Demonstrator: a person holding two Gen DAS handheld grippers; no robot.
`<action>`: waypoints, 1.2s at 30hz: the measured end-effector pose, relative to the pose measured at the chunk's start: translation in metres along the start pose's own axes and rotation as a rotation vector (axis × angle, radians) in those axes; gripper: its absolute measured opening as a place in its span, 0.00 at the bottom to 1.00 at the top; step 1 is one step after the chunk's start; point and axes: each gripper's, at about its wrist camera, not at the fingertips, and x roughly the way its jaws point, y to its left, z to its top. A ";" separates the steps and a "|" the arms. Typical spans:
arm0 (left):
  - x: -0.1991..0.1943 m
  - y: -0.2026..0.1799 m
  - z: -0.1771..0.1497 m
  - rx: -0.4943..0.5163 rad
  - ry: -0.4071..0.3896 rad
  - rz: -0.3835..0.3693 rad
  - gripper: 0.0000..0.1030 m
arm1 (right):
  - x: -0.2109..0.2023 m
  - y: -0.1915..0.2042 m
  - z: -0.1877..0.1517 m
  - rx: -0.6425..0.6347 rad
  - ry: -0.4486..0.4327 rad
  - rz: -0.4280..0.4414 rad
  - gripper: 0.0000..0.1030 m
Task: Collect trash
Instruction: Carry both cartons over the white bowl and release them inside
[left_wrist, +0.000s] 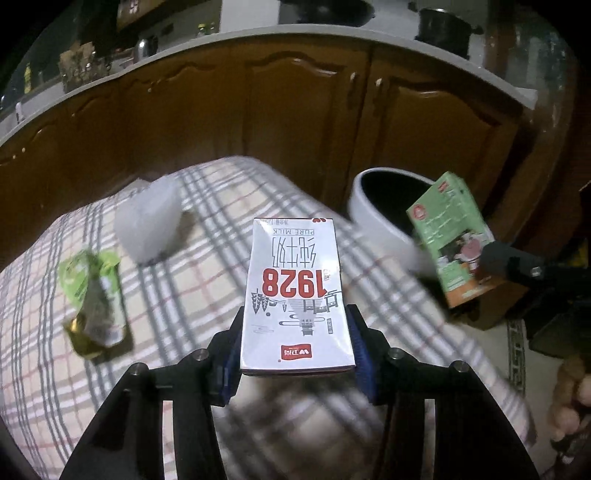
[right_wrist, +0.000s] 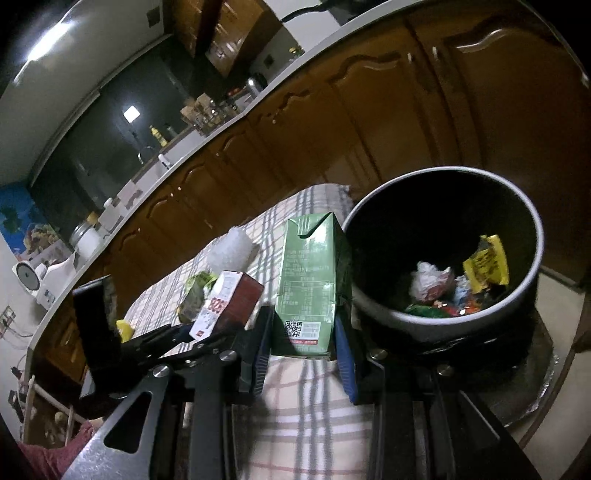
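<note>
My left gripper (left_wrist: 297, 343) is shut on a white milk carton (left_wrist: 295, 291) marked 1928 and holds it above the plaid tablecloth (left_wrist: 192, 288). The carton also shows in the right wrist view (right_wrist: 225, 302). My right gripper (right_wrist: 303, 343) is shut on a green drink carton (right_wrist: 308, 280), held upright just left of the round trash bin (right_wrist: 461, 325). In the left wrist view the green carton (left_wrist: 452, 236) hangs by the bin's white rim (left_wrist: 373, 218). The bin holds several wrappers (right_wrist: 484, 266).
A crumpled green wrapper (left_wrist: 94, 291) and a white plastic cup on its side (left_wrist: 147, 221) lie on the cloth at left. Brown cabinet doors (left_wrist: 295, 110) under a grey counter stand close behind the table and bin.
</note>
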 end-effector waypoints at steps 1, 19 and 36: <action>-0.001 -0.004 0.002 0.005 -0.005 -0.007 0.47 | -0.002 -0.004 0.001 0.006 -0.004 -0.006 0.32; 0.020 -0.054 0.045 0.066 -0.028 -0.102 0.47 | -0.029 -0.053 0.024 0.051 -0.067 -0.108 0.32; 0.057 -0.077 0.082 0.072 0.023 -0.116 0.47 | -0.025 -0.075 0.039 0.058 -0.060 -0.150 0.32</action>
